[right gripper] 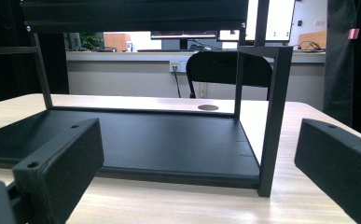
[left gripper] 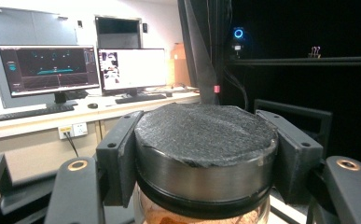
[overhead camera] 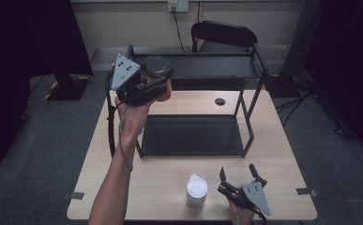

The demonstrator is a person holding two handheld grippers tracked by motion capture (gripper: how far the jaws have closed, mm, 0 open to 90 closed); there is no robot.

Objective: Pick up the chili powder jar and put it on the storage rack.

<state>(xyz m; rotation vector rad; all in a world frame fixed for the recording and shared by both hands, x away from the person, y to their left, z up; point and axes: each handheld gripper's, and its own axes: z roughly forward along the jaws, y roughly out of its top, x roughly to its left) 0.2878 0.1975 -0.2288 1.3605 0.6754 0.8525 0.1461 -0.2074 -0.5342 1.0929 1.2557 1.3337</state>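
My left gripper (overhead camera: 156,77) is raised beside the left end of the black rack's top shelf (overhead camera: 202,65) and is shut on a jar with a black lid (overhead camera: 157,65) and brownish contents. In the left gripper view the jar (left gripper: 206,154) sits between both pads, gripped just below the lid. My right gripper (overhead camera: 238,175) rests open on the table near the front right edge, nothing between its jaws. In the right gripper view its black fingers (right gripper: 61,163) frame the rack's bottom shelf (right gripper: 169,144).
A white lidded cup (overhead camera: 197,190) stands on the wooden table (overhead camera: 170,187) just left of the right gripper. The two-level black rack fills the table's middle and back. A black chair (overhead camera: 223,35) stands behind the table. A round cable hole (overhead camera: 220,101) lies under the rack.
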